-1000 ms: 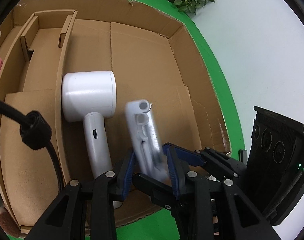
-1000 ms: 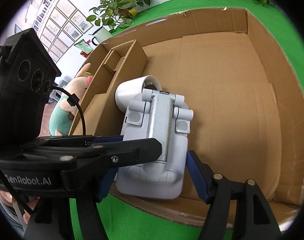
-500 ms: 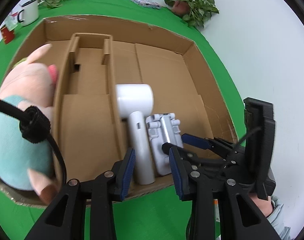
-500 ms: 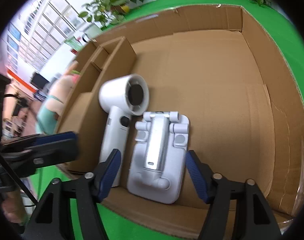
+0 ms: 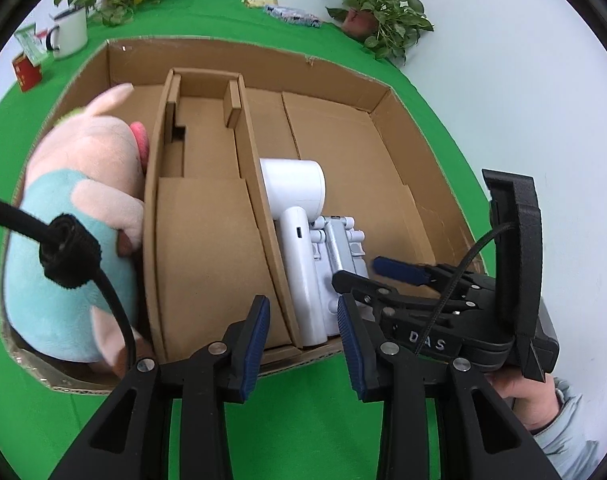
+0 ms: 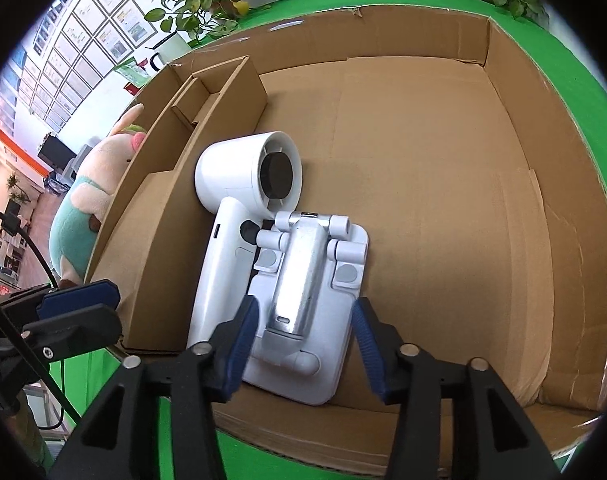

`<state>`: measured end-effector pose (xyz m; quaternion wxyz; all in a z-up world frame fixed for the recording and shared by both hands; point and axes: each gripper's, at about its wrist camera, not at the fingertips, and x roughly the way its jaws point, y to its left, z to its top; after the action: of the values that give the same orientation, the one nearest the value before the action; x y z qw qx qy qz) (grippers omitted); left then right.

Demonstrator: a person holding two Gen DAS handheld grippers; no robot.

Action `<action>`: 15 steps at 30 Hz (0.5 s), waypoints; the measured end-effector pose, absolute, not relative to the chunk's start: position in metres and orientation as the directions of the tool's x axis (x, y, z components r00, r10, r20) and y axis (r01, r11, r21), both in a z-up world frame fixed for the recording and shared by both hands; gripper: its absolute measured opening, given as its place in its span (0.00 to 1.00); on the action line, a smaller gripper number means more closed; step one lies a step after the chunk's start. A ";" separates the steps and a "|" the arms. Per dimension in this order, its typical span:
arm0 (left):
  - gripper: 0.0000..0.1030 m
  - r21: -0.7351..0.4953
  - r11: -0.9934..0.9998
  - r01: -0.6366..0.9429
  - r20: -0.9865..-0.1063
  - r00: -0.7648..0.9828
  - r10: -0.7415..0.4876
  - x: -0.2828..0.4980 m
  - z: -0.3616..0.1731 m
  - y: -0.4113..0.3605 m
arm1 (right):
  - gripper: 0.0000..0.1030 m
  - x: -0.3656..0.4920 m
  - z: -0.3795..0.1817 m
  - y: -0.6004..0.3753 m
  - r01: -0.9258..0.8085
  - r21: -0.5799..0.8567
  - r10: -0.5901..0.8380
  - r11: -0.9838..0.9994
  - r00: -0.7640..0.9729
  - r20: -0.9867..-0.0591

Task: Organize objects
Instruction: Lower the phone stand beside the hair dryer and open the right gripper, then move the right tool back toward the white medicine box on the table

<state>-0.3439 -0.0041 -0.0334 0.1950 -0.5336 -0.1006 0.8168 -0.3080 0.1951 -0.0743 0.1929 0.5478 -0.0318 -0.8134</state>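
A white folding stand with a silver arm (image 6: 307, 300) lies flat in the cardboard box (image 6: 423, 40), beside a white hair dryer (image 6: 239, 216) against the divider. My right gripper (image 6: 305, 338) is open and empty, its jaws on either side of the stand's near end, above it. In the left wrist view the dryer (image 5: 299, 232) and the stand (image 5: 339, 256) lie in the right compartment. My left gripper (image 5: 303, 340) is open and empty, above the box's near wall. A pink and teal plush pig (image 5: 75, 216) fills the left compartment.
A cardboard divider (image 5: 255, 208) and a raised insert (image 5: 207, 256) split the box (image 5: 343, 76). The box stands on a green table (image 5: 423, 120). A white mug (image 5: 69, 34), a red box (image 5: 25, 74) and potted plants (image 5: 379, 16) stand at the far edge.
The stand was held by both grippers above the box; it now lies flat beside the dryer. Both grippers have let go and pulled back toward the box's near edge.
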 end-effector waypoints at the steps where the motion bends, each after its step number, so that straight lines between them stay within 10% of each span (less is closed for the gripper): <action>1: 0.34 -0.353 -0.910 -0.215 -0.831 -0.374 0.411 -0.341 -0.030 -0.004 | 0.67 -0.305 -0.072 0.194 0.288 0.238 -0.333 -0.927 -0.348 -0.876; 5: 0.49 -0.273 -0.934 -0.230 -0.803 -0.481 0.353 -0.325 -0.016 -0.010 | 0.80 -0.285 -0.057 0.189 0.349 0.158 -0.313 -0.924 -0.451 -0.836; 9: 0.90 -0.130 -0.967 -0.219 -0.724 -0.646 0.243 -0.298 0.004 -0.008 | 0.83 -0.257 -0.036 0.187 0.342 0.014 -0.231 -0.940 -0.605 -0.762; 15: 0.94 -0.029 -0.983 -0.183 -0.618 -0.770 0.161 -0.257 0.017 0.000 | 0.85 -0.224 -0.022 0.195 0.257 -0.013 -0.176 -0.966 -0.697 -0.695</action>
<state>-0.2571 0.0003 0.0171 0.0914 -0.3269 0.0163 0.9405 -0.2239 0.1951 -0.0224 0.1179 0.3711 0.0547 -0.9195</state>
